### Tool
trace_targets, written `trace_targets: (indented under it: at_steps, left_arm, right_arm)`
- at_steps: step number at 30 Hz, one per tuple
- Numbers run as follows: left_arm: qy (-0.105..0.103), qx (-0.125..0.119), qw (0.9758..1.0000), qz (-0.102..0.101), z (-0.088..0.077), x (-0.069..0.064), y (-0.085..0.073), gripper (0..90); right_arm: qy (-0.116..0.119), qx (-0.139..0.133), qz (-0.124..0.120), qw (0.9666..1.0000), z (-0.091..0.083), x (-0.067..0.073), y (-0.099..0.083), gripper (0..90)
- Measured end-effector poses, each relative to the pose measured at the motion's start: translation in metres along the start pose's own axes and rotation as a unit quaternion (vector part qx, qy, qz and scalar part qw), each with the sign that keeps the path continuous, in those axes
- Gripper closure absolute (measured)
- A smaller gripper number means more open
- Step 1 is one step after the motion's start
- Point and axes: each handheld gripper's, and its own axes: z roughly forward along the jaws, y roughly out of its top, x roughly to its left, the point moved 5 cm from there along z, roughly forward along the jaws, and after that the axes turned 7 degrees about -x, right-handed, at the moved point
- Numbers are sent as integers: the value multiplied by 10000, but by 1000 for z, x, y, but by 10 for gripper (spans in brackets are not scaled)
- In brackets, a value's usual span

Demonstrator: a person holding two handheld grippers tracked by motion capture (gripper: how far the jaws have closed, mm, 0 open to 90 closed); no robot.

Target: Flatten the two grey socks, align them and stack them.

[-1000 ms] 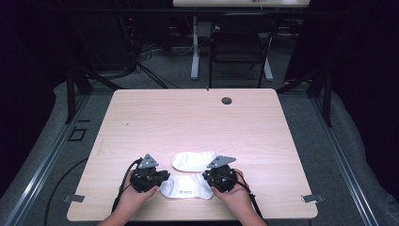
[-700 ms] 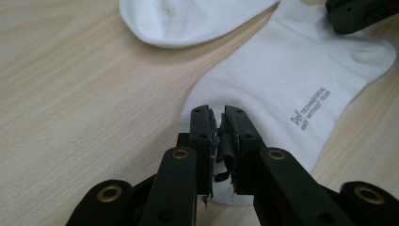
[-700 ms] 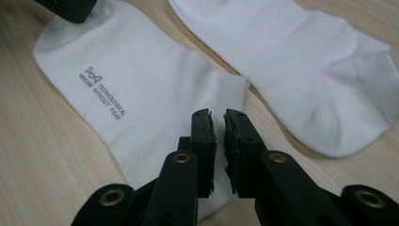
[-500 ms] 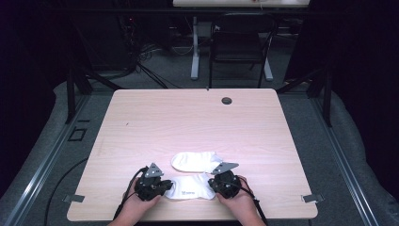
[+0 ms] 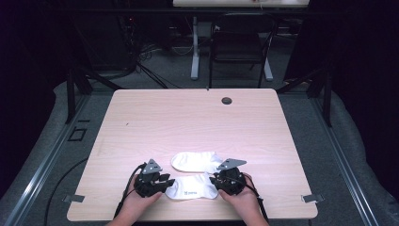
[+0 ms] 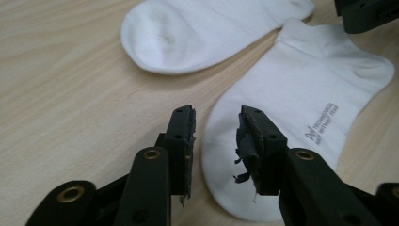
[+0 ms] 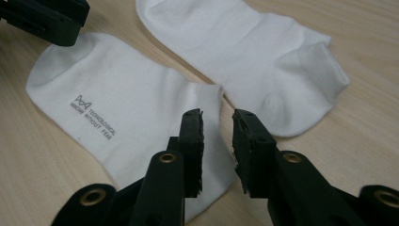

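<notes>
Two white ankle socks are lying at the wooden table's point(image 5: 197, 117) near edge; the left gripper point(image 6: 216, 127) and right gripper point(image 7: 217, 125), jaws spread, are flanking the printed sock point(image 5: 190, 186) beside the plain sock point(image 5: 195, 161). Next move likely calls for pinching its ends.

I hold my left gripper point(image 5: 165, 181) and right gripper point(image 5: 215, 179) low at the near edge, jaws parted, pointing inward at each other, both hands gripping them from behind.

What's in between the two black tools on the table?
In the high view, the nearer white sock lies flat between the left tool and the right tool, one at each end.
</notes>
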Motion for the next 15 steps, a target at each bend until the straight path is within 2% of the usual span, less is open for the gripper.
trace_targets:
  at_steps: [3,6,9,10,12,15]
  left_arm:
    - [-33,-181,9998,73,1,4,5,603]
    - [34,-303,9995,109,3,10,9,598]
    - [104,-329,9993,142,5,16,11,601]
    - [243,-364,9989,136,7,19,12,610]
    - [279,-347,9989,174,7,22,13,611]
    - [357,-379,9986,85,8,29,20,627]
  right_arm:
    - [42,-88,55,9999,-1,-4,1,642]
    - [30,-208,165,9996,-3,-8,4,597]
    - [6,-254,255,9994,-5,-13,6,587]
    - [-103,-295,258,9992,-5,-16,6,575]
    - [-172,-318,267,9990,-5,-18,6,579]
    - [-227,-305,341,9987,-5,-25,7,579]
